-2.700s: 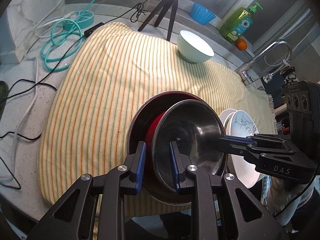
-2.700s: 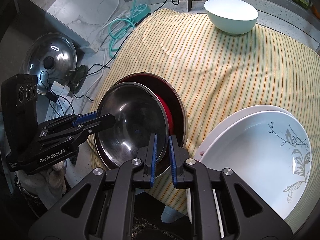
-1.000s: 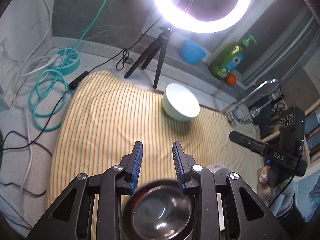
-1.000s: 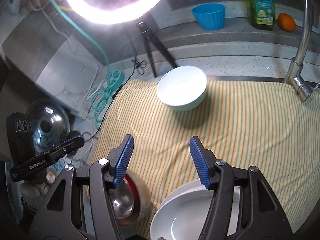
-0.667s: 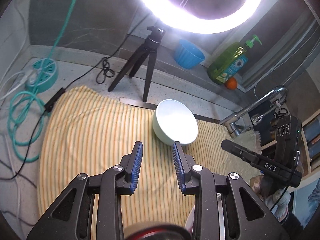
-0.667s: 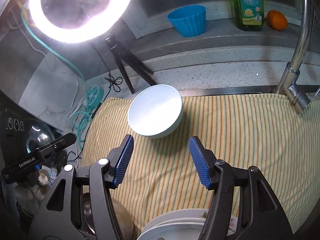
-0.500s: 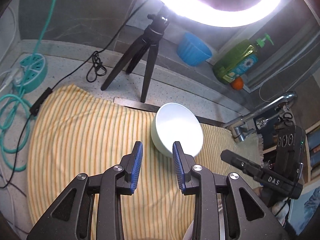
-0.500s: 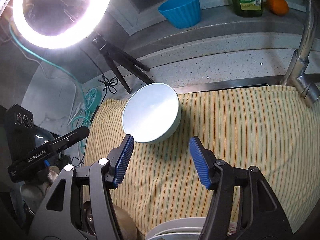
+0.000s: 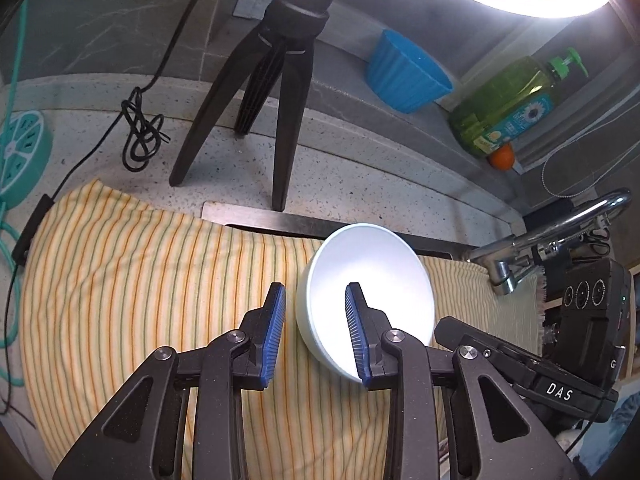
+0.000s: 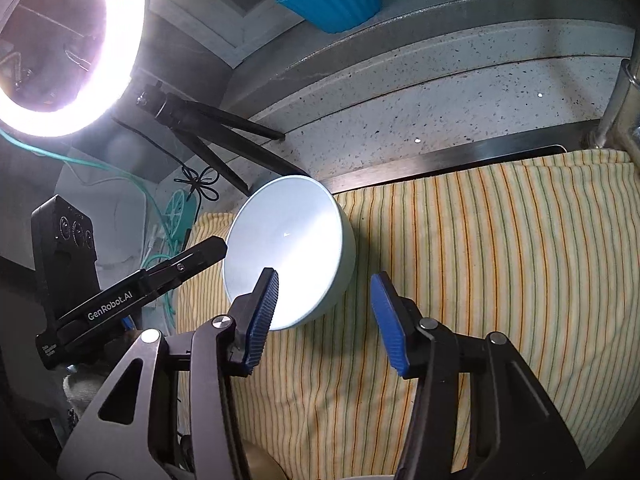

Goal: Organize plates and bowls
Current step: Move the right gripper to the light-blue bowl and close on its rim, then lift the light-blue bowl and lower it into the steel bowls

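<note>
Speckled grey stone forms the desk (image 9: 360,160), with a yellow striped cloth (image 9: 140,272) spread over most of its near part. On the cloth, near its far edge, sits a pale bowl (image 9: 372,280), upright and empty. Left tongs (image 9: 315,334) hang over the bowl's left rim: one blue pad appears outside the rim and the other over the inside, the gap between them narrow, neither pad visibly touching the bowl. Right tongs (image 10: 323,320) come at the bowl (image 10: 288,252) from the opposite side, their jaws closing; the left pad overlaps the bowl's near rim while the right pad stands over bare cloth (image 10: 500,260), so the wall lies between the pads but is not yet pinched. Each tool shows at the edge of the other's view. Behind the bowl a black tripod (image 9: 276,80) stands on the desk under a bright ring light (image 10: 60,48). On the ledge at the back are a blue cup (image 9: 406,72), a green soap bottle (image 9: 508,100) and an orange fruit (image 9: 502,156). A chrome tap (image 9: 560,228) reaches in at the right, and a teal power strip (image 9: 22,156) lies far left.
</note>
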Available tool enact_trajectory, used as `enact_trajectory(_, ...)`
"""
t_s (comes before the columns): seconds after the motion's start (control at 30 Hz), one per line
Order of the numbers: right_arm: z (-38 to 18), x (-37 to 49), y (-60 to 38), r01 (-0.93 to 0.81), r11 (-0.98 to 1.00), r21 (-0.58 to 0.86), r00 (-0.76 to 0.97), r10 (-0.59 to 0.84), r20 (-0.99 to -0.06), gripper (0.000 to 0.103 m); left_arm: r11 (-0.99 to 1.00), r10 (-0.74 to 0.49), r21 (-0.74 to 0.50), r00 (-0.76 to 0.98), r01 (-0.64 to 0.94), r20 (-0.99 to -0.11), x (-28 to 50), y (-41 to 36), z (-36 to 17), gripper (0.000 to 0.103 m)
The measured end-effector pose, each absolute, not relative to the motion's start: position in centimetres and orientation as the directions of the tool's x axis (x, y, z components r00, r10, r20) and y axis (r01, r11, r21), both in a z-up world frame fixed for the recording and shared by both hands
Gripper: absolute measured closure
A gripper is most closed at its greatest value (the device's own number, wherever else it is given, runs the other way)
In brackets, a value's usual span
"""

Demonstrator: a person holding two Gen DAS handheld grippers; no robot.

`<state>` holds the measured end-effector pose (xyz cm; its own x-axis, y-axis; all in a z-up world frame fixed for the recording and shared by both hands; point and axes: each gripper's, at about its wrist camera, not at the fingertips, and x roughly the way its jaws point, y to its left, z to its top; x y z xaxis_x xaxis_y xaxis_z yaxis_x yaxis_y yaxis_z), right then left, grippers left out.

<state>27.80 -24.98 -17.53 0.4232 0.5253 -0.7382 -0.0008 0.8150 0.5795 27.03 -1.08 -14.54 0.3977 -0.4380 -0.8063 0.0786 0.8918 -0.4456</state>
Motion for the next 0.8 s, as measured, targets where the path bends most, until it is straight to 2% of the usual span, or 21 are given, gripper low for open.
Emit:
enact_trajectory(0.07, -17.9, 28.2, -24.7, -0.012, 0.816, 0.578, 0.417, 0.529, -0.739, 0.065, 0.893, -0.437, -0.443, 0.39, 0.078, -0.811, 27.3, -1.3, -15.0, 0.074)
enact_trajectory(0.17, -18.5, 28.6, -24.6, -0.005, 0.817, 0.577, 0.407, 0.529, -0.745, 0.068, 0.898, -0.431, -0.432, 0.376, 0.086, -0.82, 27.5, -1.6, -15.6, 0.075)
enact_trajectory(0.23, -18.8, 28.7, -24.4, -0.006, 0.817, 0.577, 0.403, 0.53, -0.746, 0.074, 0.898, -0.431, -0.431, 0.37, 0.086, -0.823, 27.6, -1.8, -16.0, 0.075)
enact_trajectory(0.3, -18.9, 28.9, -24.2, -0.009, 0.821, 0.571, 0.397, 0.527, -0.752, 0.081, 0.895, -0.437, -0.438, 0.362, 0.085, -0.823, 27.7, -1.8, -16.2, 0.08)
enact_trajectory(0.43, -19.2, 29.0, -24.1, -0.014, 0.829, 0.558, 0.397, 0.517, -0.758, 0.084, 0.891, -0.445, -0.446, 0.361, 0.086, -0.82, 27.6, -1.8, -16.3, 0.084)
enact_trajectory(0.8, -17.6, 27.8, -23.5, -0.039, 0.839, 0.543, 0.406, 0.51, -0.759, 0.086, 0.888, -0.448, -0.448, 0.393, 0.098, -0.803, 25.7, -1.1, -14.5, 0.084)
